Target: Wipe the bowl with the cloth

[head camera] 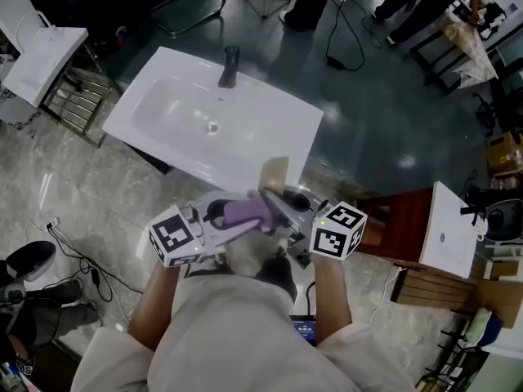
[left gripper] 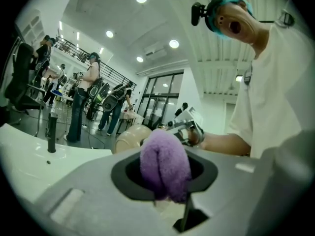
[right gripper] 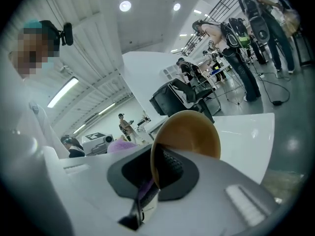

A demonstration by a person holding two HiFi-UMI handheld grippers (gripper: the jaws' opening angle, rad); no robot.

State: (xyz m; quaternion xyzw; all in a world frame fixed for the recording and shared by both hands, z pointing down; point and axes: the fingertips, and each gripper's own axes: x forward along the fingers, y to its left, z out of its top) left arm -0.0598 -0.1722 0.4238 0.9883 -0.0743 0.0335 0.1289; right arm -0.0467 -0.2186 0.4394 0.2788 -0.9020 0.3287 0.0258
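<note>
The left gripper is clamped on the cloth. The right gripper pinches the rim of the bowl, holding it on edge just before the sink. Cloth and bowl sit close, though I cannot tell if they touch. The wiping looks barely begun, if at all.

White sink, dark faucet at its far rim (upright). Black cable on grey floor beyond.

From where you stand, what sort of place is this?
Likely a large indoor lab or workshop: a white washbasin, cables trailing over the floor, and other people standing about with equipment.
</note>
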